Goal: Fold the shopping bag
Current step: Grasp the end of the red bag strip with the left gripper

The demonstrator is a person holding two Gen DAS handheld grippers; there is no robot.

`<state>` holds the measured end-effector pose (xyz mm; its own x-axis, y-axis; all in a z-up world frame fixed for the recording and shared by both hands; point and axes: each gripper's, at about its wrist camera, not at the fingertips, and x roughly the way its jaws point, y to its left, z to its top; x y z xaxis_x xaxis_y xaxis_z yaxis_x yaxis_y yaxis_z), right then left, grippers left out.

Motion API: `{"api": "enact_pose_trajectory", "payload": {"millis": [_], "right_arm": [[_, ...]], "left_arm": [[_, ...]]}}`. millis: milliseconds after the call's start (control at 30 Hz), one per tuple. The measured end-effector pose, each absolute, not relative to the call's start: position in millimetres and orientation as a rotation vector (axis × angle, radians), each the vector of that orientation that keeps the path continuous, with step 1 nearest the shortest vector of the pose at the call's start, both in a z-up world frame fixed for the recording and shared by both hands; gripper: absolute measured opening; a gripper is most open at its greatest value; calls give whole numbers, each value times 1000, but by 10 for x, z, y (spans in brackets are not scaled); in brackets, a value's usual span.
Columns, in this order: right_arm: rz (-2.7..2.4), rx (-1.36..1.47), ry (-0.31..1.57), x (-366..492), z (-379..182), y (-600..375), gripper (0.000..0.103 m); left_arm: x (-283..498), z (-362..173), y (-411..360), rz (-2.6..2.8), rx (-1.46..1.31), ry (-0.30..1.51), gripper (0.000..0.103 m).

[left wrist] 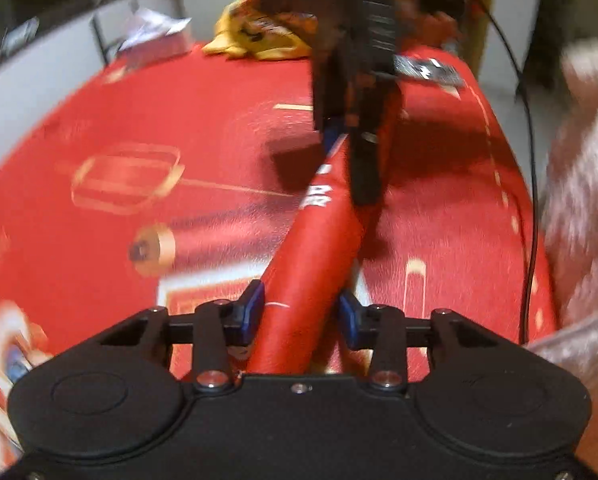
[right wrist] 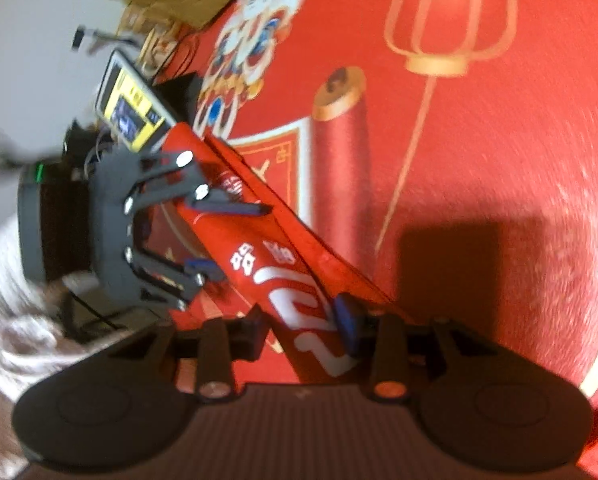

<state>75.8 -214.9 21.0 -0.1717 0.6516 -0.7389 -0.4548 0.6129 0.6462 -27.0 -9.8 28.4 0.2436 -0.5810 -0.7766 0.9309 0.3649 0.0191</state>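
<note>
Left wrist view had the red shopping bag (left wrist: 315,248) gathered into a narrow band running from 6 o'clock up toward 12, lifted clear of the red printed cloth on the worktop (left wrist: 139,128). My left hand-held gripper (left wrist: 302,312) stood with its blue pads either side of one end of that band; they looked closed onto it, though blur kept me from being sure how firm the pinch was. At 12 o'clock the right hand-held gripper (left wrist: 349,128) gripped the far end. From the right wrist view the same band (right wrist: 283,276) ran from 6 toward 10 o'clock, pinched between that tool's pads, white lettering showing. I judged the chief risk to be slip: the cloth was smooth and bunched thick, so if the two ends were pulled apart too hard one end could slide out and the layers would spring open. A second risk was twist, since the two tools sat at different angles and could skew the fold. The black cable (left wrist: 533,200) at 3 o'clock could also snag. Red on red made edges hard to judge.
</note>
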Motion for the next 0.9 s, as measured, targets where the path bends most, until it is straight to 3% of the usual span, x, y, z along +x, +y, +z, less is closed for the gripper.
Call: {"api": "enact_pose_trajectory", "payload": {"millis": [167, 333, 500, 600, 667, 700, 833, 867, 900], "right_arm": [[910, -39, 1271, 567, 556, -2044, 66], [912, -589, 948, 44, 927, -1693, 68], [1018, -1066, 740, -536, 755, -1249, 71], [1038, -1201, 712, -658, 541, -1069, 65], [1008, -1267, 700, -642, 426, -1019, 46], [984, -1290, 693, -618, 375, -1006, 42], [964, -1235, 747, -504, 313, -1029, 33], [955, -1200, 771, -481, 329, -1035, 30], [942, -1156, 794, -452, 345, -1046, 29]], "left_arm": [[-193, 290, -76, -1110, 489, 814, 40], [-127, 311, -80, -1116, 455, 849, 40], [-75, 319, -64, -1121, 429, 875, 40], [-73, 324, -61, -1122, 428, 879, 40], [-84, 326, -57, -1121, 428, 881, 40], [-83, 326, -54, -1119, 425, 882, 40], [-89, 324, -38, -1101, 401, 886, 41], [-94, 330, -38, -1093, 393, 885, 43], [-109, 338, -45, -1083, 394, 880, 66]]}}
